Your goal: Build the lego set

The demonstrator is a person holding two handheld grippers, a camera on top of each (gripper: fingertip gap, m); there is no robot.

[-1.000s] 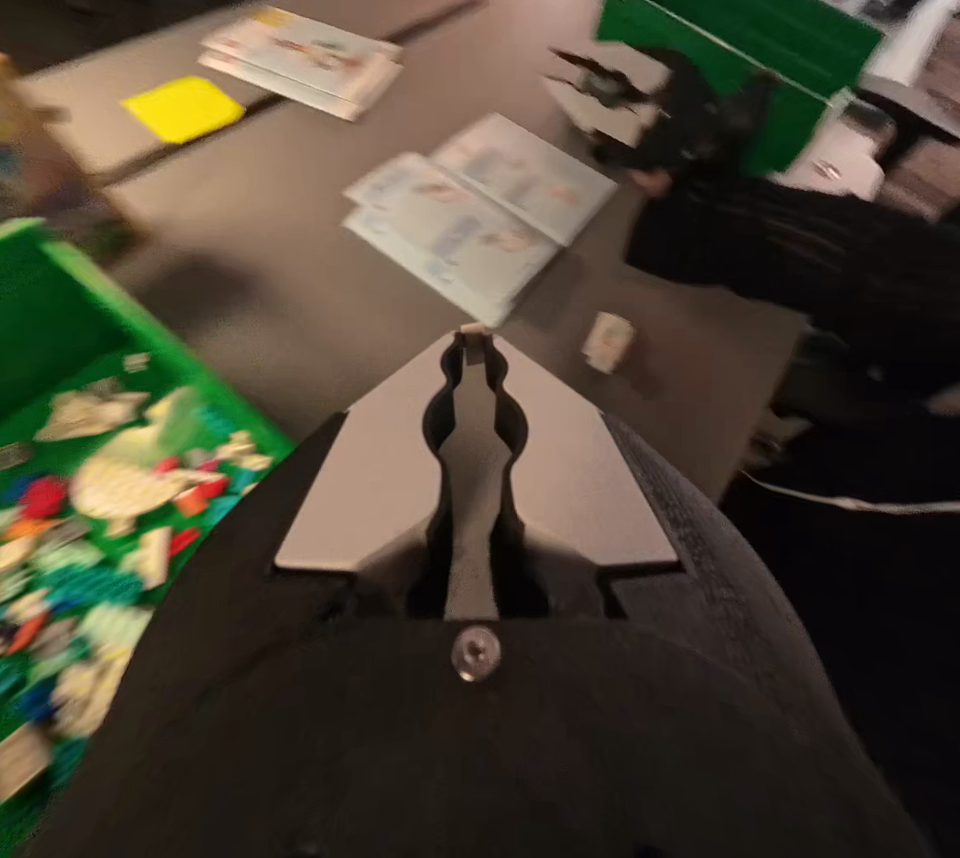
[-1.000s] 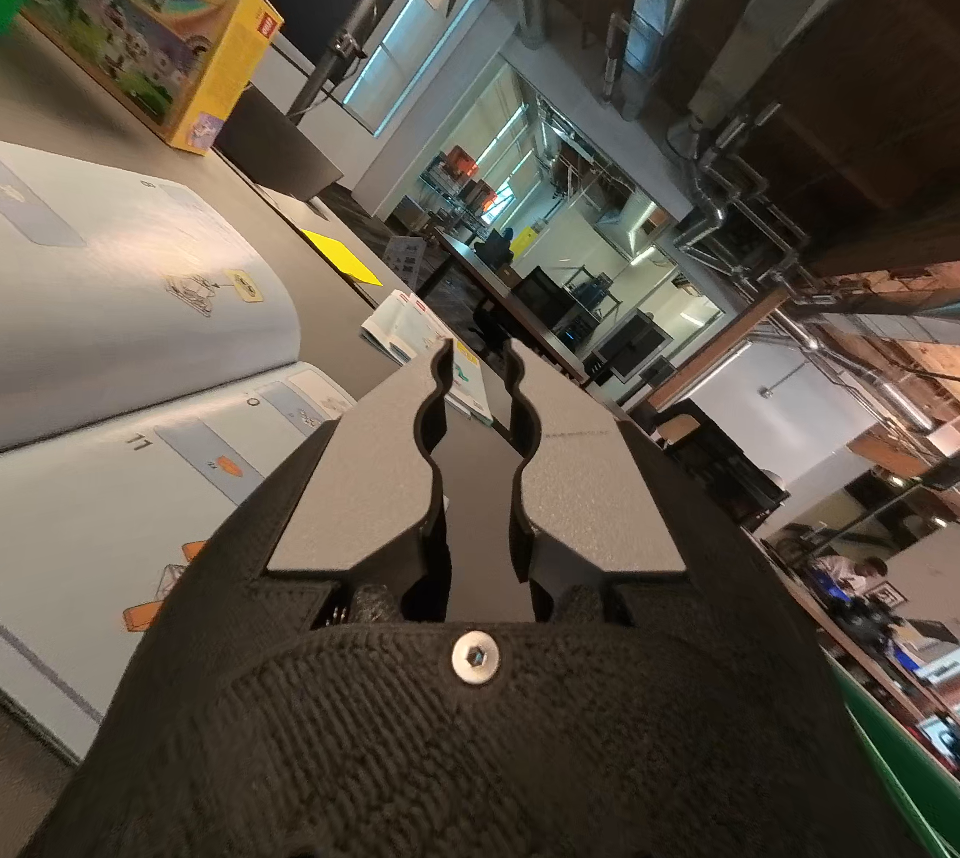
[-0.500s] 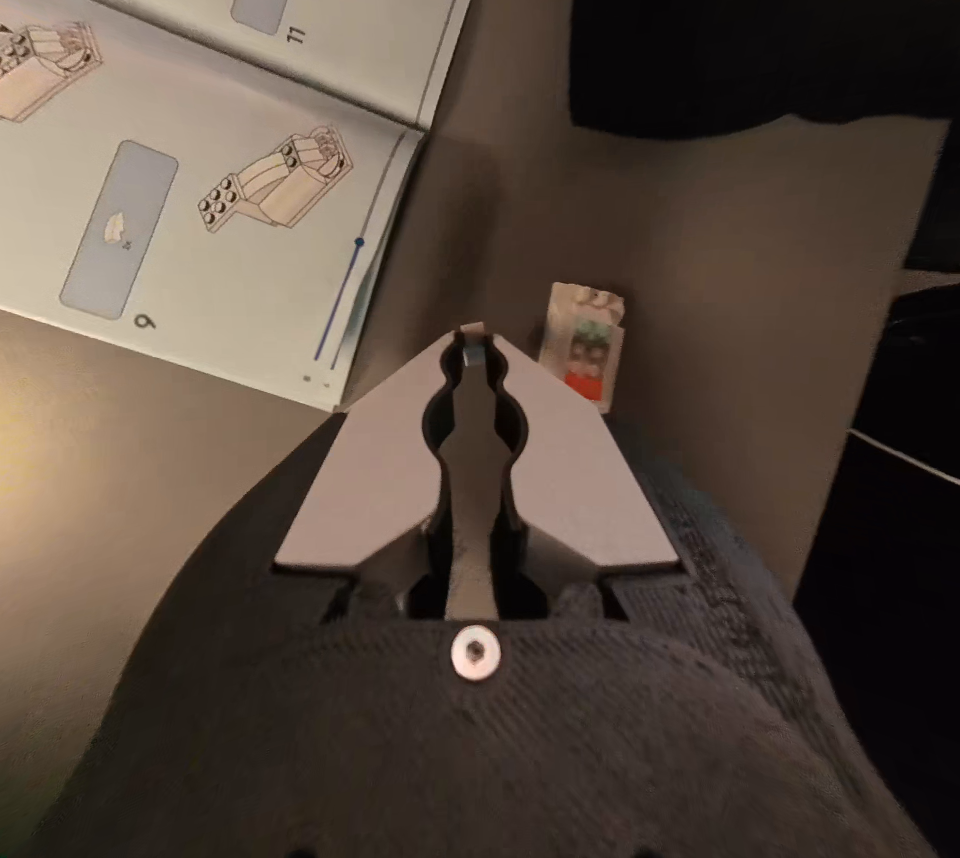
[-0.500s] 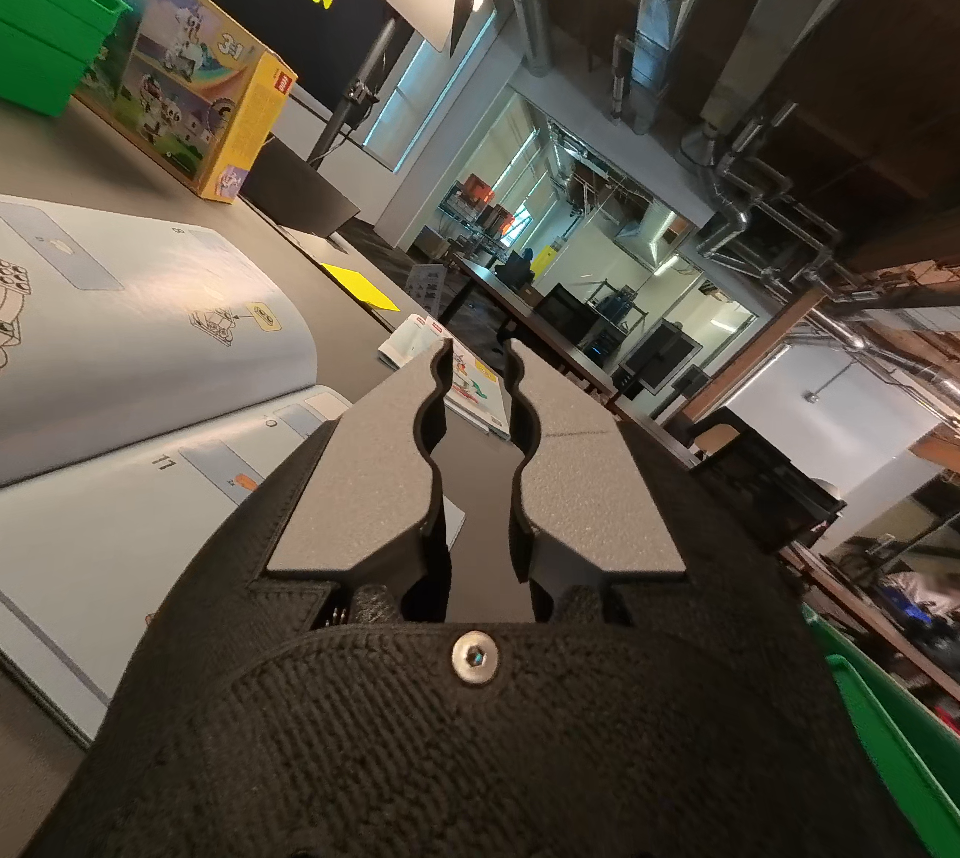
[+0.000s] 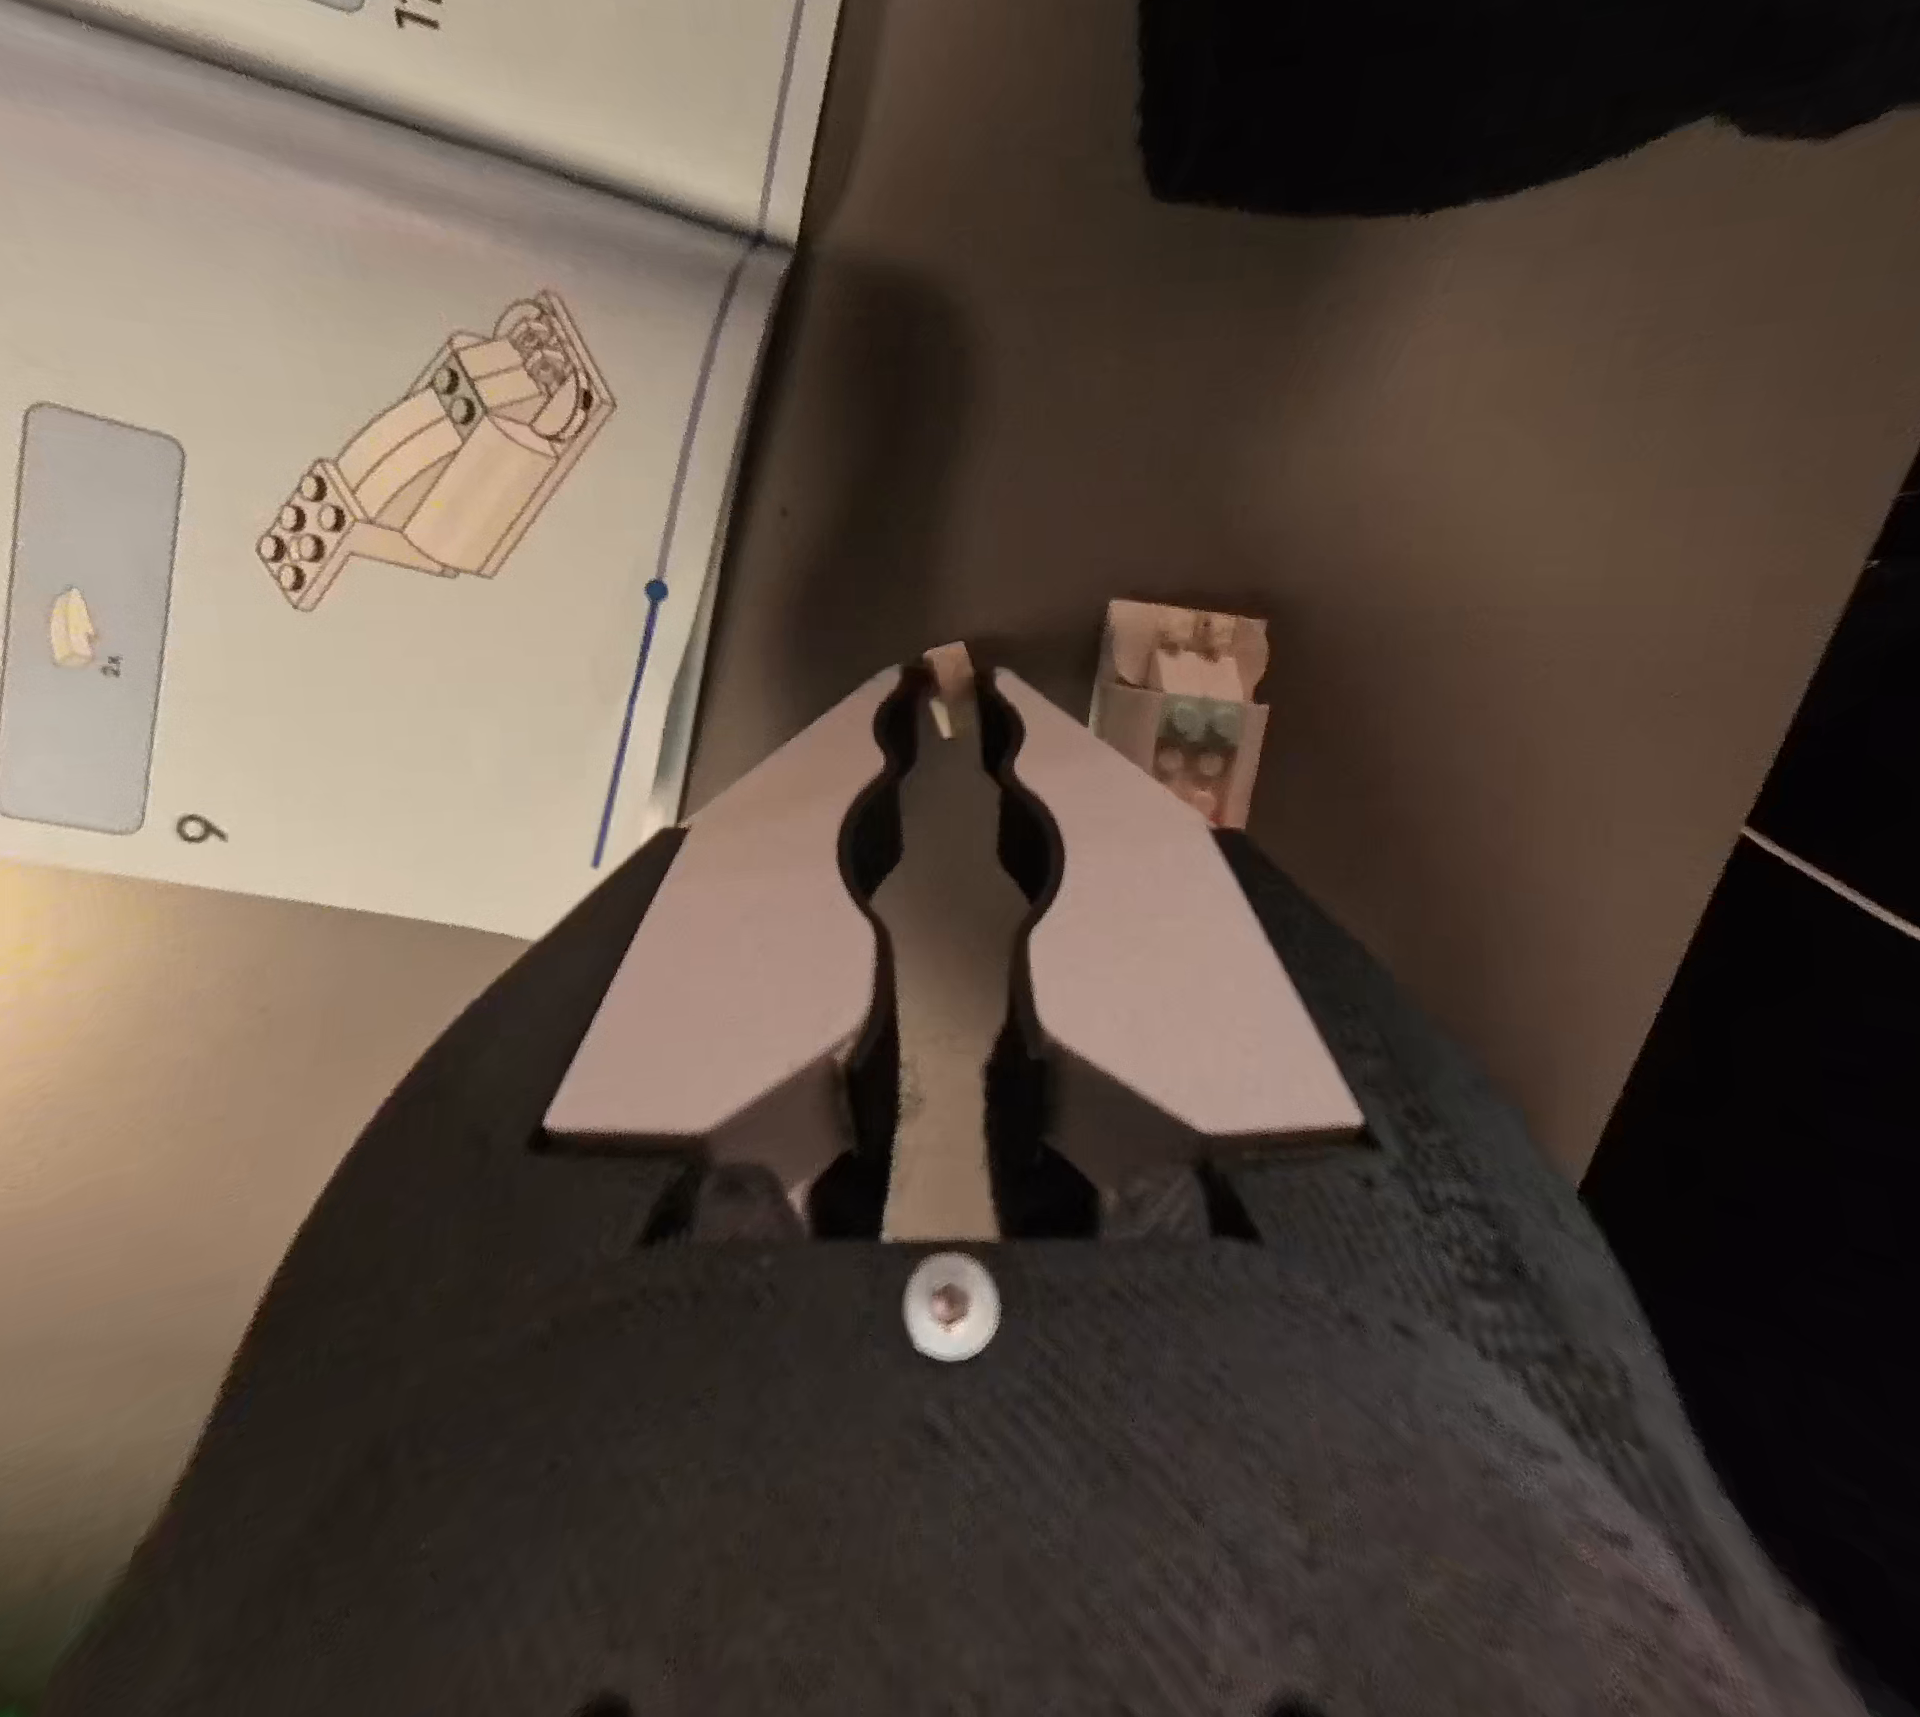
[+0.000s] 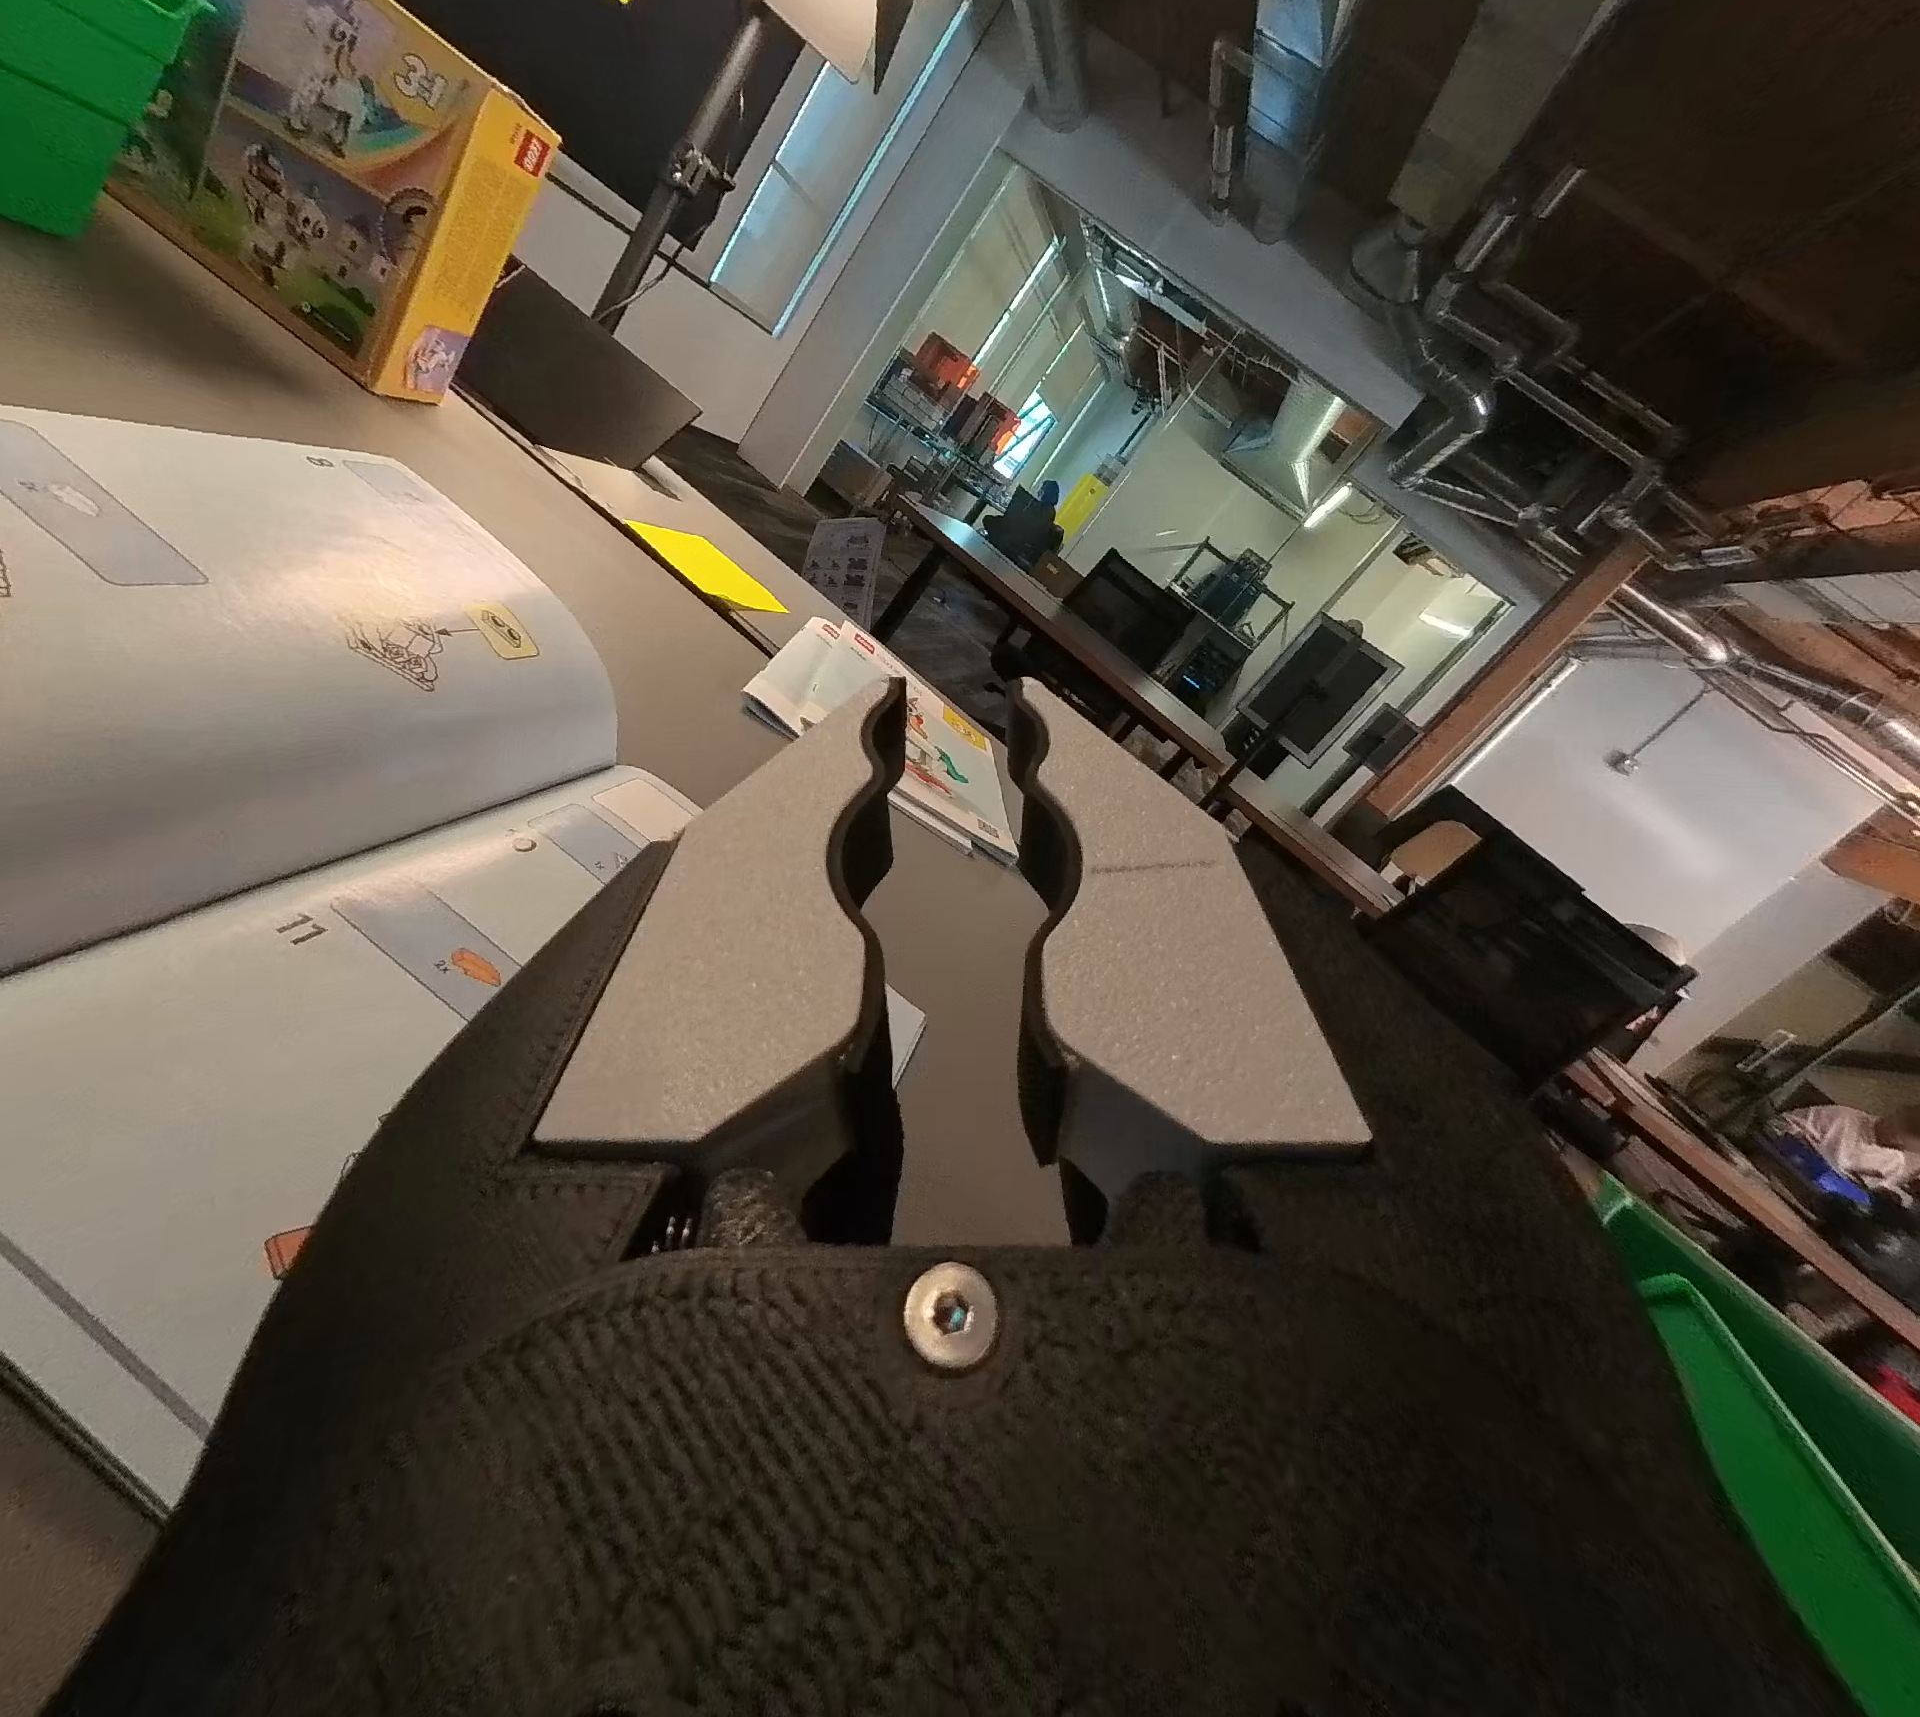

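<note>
The left gripper [image 5: 948, 680] is pinching a small cream lego piece [image 5: 948, 699] between its fingertips, hovering over the grey tabletop [image 5: 1351, 441]. Just beside it, at about two o'clock, the partly built white assembly [image 5: 1184, 711] is standing near the tabletop's edge. The open instruction booklet [image 5: 416, 317] is lying at ten o'clock, showing early numbered steps, so the build is judged to be in its first stages, with most pieces not yet attached. The right gripper [image 6: 954, 711] is resting low beside the booklet, its fingers parted and carrying nothing. The yellow lego box [image 6: 343, 140] is standing at eleven o'clock beside a green bin [image 6: 73, 57].
</note>
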